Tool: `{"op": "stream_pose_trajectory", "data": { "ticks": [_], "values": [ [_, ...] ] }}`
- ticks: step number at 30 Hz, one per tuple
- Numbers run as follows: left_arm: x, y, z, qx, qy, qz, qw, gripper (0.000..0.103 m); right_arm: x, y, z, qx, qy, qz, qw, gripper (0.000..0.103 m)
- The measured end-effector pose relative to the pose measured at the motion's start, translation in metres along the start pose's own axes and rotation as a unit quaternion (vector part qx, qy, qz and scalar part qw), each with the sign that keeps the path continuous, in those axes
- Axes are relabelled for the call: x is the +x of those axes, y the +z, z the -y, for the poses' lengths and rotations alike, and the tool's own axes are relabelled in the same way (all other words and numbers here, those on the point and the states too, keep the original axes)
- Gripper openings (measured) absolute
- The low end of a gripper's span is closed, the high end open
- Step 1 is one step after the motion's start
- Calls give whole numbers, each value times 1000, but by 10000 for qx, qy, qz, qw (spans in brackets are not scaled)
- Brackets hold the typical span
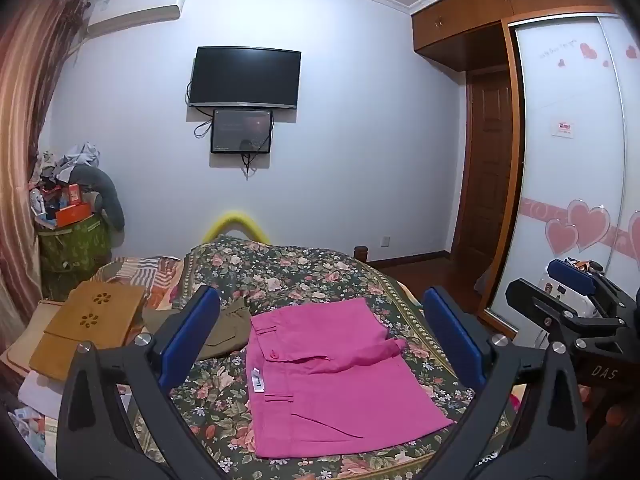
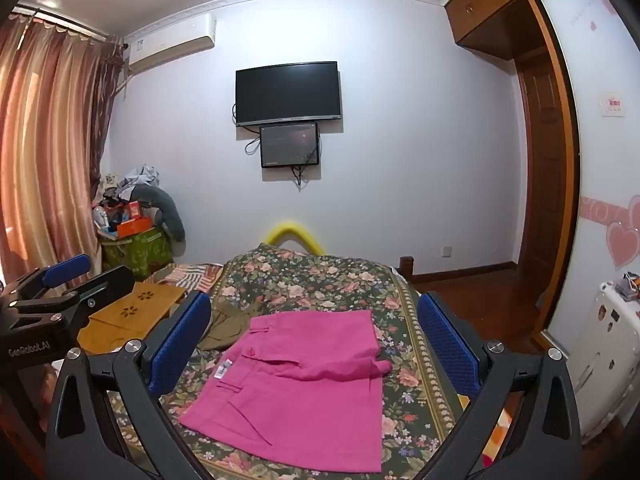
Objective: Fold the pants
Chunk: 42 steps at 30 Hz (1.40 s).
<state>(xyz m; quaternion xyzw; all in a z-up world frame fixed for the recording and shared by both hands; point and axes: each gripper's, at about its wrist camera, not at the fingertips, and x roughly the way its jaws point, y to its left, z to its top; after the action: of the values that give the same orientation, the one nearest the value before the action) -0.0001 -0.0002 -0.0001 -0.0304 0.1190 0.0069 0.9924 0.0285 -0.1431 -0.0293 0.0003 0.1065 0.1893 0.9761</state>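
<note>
Pink pants (image 1: 332,380) (image 2: 300,392) lie folded into a compact rectangle on the floral bedspread (image 1: 304,272) (image 2: 320,280), a white label showing at the waistband on the left. My left gripper (image 1: 320,336) hovers above and in front of them, open wide with nothing between its blue pads (image 1: 188,336). My right gripper (image 2: 316,344) hangs at about the same height beside it, open and empty too. Each gripper shows at the edge of the other's view: the right gripper (image 1: 572,292), the left gripper (image 2: 68,272).
Olive-brown pants (image 1: 224,328) (image 2: 224,324) lie folded just left of the pink ones. A wooden lap tray (image 1: 92,320) (image 2: 132,312) rests on the bed's left side. A cluttered green hamper (image 1: 76,236) stands in the corner, a wardrobe (image 1: 572,160) on the right.
</note>
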Motion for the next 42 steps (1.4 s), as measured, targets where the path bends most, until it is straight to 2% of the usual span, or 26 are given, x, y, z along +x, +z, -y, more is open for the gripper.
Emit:
{"op": "stream_pose_trajectory", "data": {
  "ticks": [3,4,6,8,16,39,42],
  "values": [
    [0,0,0,22,45,4,10000,103,0,0,0,-6,0,22,10000,103],
    [4,1,2,24,-29,-122,9999,103,0,0,0,-5,1,26,10000,103],
    [2,1,-1,-74,-76,-73,9999,103,-1,0,0,1,2,27,10000,103],
    [11,-1,-7,-146,-72,-206,9997,103,0,0,-1,-10,-3,11,10000,103],
    [3,0,-3,-25,-48,-35,10000,103,0,1,-2,4,-27,-2,10000,103],
    [6,4,4,92,-113,23,9999,103,-4,-6,-2,7,-79,51,10000,103],
    [4,3,5,101,-108,36,9999,103,-1,2,-4,13,-72,21,10000,103]
  ]
}}
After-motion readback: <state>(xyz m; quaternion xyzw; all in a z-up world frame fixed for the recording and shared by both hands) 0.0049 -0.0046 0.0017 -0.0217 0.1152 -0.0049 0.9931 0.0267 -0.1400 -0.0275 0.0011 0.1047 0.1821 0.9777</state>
